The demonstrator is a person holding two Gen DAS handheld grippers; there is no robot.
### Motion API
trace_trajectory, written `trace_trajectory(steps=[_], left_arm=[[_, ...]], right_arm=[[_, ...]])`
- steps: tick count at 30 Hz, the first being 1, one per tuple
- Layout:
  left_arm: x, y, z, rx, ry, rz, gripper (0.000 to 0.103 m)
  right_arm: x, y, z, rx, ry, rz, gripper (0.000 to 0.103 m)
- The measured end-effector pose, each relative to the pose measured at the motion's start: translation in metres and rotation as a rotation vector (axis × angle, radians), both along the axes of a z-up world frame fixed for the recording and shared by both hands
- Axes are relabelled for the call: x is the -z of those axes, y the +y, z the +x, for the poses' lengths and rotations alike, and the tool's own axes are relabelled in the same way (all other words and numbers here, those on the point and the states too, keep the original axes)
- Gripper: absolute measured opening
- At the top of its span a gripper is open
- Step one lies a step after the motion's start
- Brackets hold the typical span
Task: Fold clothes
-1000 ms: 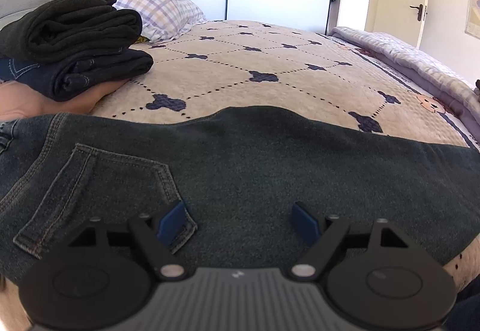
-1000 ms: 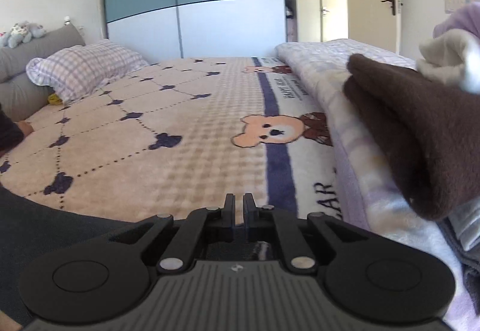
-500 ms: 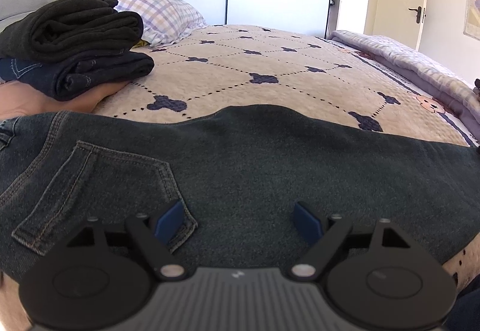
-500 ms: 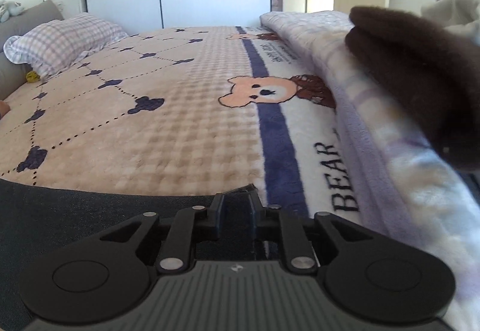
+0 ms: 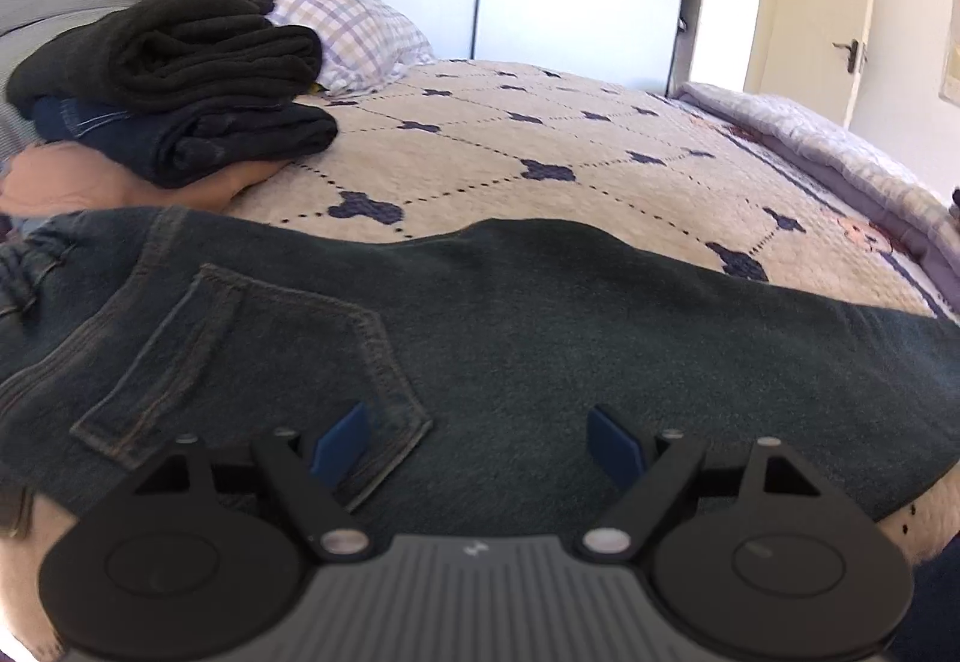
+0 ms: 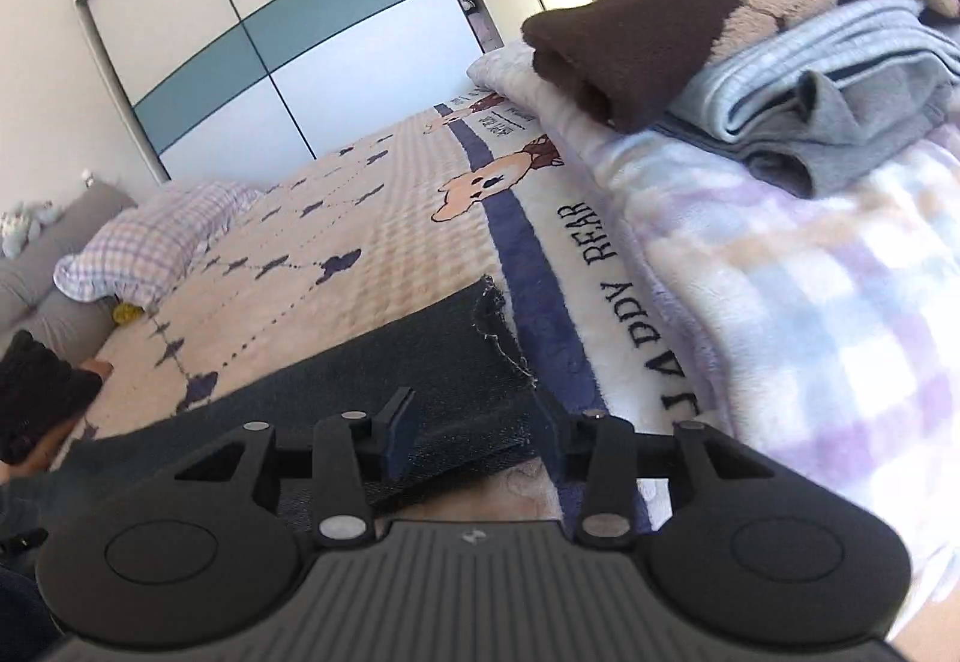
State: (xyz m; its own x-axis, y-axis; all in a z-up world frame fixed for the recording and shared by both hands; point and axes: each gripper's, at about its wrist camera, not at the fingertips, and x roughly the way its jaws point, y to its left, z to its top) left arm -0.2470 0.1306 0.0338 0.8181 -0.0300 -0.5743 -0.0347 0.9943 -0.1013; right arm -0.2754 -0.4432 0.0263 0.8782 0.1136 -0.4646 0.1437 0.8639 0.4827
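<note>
The jeans point(image 5: 540, 338) are spread flat across the near edge of the bed point(image 5: 540, 146), seat up with a back pocket point(image 5: 258, 362) showing; the left gripper point(image 5: 477, 443) sits right over them with its jaws wide apart, nothing pinched, the left pad over the pocket's corner and the right pad over plain denim. Over on the other end, the right gripper point(image 6: 474, 434) is at the frayed hem point(image 6: 501, 338) of the leg; its jaws have just been opening and now stand partly apart, with the leg end lying between them but the pads not pressing on it, so it isn't holding anything. Behind the waistband, 2 folded dark garments are stacked point(image 5: 174, 80) near the pillow point(image 5: 354, 32); to the right of the hem there's a pile point(image 6: 750, 44) of folded clothes on a blanket point(image 6: 810, 302).
</note>
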Motion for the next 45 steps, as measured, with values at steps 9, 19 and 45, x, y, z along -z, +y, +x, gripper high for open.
trace_trajectory(steps=[9,19,45], left_arm=[[-0.014,0.079,-0.032,-0.122,-0.033,-0.193,0.076],[-0.018,0.081,-0.028,-0.176,-0.057,-0.132,0.084],[-0.013,-0.030,0.097,0.098,0.083,-0.020,0.085]], right_arm=[[0.059,-0.028,-0.012,0.041,-0.026,0.462,0.065],[0.053,0.008,0.014,0.064,-0.058,0.364,0.070],[0.051,0.012,0.017,0.177,-0.066,0.176,0.068]])
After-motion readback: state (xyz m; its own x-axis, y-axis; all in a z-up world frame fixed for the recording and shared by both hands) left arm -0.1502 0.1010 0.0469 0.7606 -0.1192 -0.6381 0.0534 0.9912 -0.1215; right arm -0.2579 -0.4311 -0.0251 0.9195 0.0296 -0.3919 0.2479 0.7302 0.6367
